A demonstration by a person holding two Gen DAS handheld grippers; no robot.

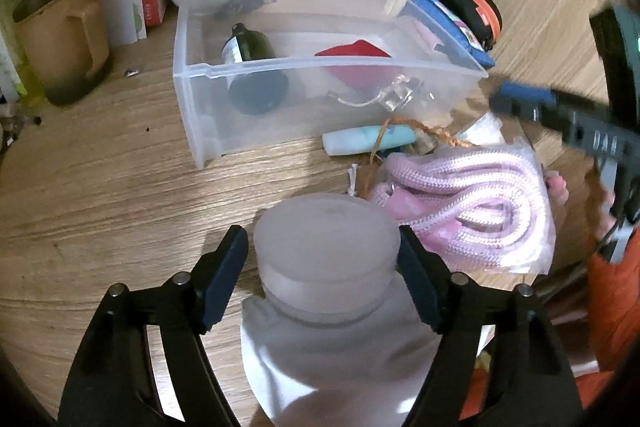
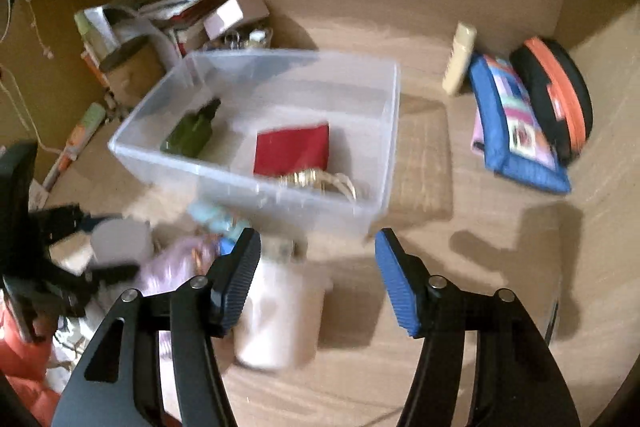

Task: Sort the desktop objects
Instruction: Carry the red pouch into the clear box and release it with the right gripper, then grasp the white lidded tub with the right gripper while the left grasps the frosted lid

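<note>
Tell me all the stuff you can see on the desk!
Bin: one, clear, mid-desk.
Bottle: one, dark green, in bin.
Red pouch: one, in bin.
Frosted jar: one, whitish, between left gripper's fingers.
Rope: one bundle, pink, bagged, beside jar.
Tube: one, pale blue, before bin.
Blue pouch: one, right of bin.
Round case: one, black-orange, far right.
Left gripper: black.
Right gripper: blue pads, empty.
</note>
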